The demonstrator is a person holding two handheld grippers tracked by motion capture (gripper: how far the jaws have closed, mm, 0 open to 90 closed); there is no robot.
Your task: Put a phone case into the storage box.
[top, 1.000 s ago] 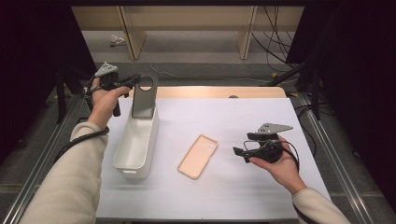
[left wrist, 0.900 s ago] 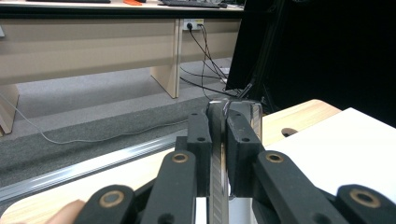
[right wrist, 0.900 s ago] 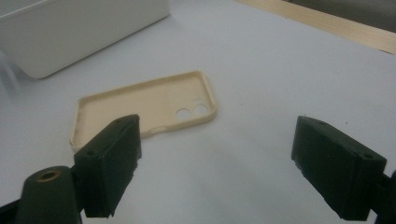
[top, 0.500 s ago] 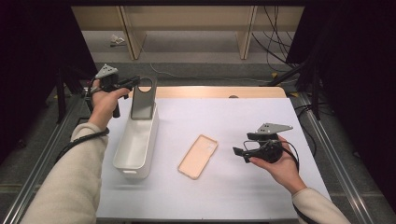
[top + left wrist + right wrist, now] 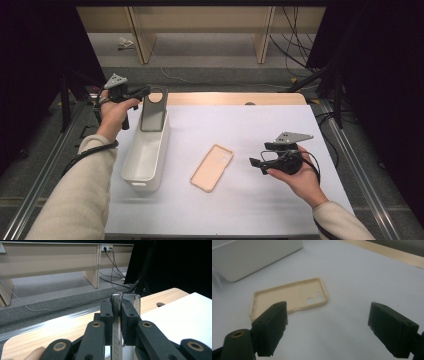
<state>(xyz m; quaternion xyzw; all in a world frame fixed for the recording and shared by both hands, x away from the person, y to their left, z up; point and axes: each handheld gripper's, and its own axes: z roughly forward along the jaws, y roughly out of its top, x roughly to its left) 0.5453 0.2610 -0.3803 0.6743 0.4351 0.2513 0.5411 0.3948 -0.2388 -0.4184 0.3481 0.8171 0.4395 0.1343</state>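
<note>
While the white surface [image 5: 240, 200] carries the whole arrangement, the largest item on it is a white rectangular bin [image 5: 145, 157] at the person's left, its long axis running away from the person. At the bin's far end a grey phone case [image 5: 153, 111] stands upright, its lower part inside the bin; the left gripper [image 5: 142, 91] holds its upper edge, and the left gripper view confirms the fingers [image 5: 106, 315] pressed against both faces of the case's edge. A second, beige phone case [image 5: 212, 167] lies flat and open side up between the bin and the right hand, apart from both, its long axis diagonal and its camera cutout at the far end. The right gripper [image 5: 254, 163] is held low over the surface with its fingers [image 5: 272, 325] spread wide and nothing between them. The relation that matters: the beige case lies just ahead of those open fingers, toward the bin, and the right hand is clearly the nearer one to it.
</note>
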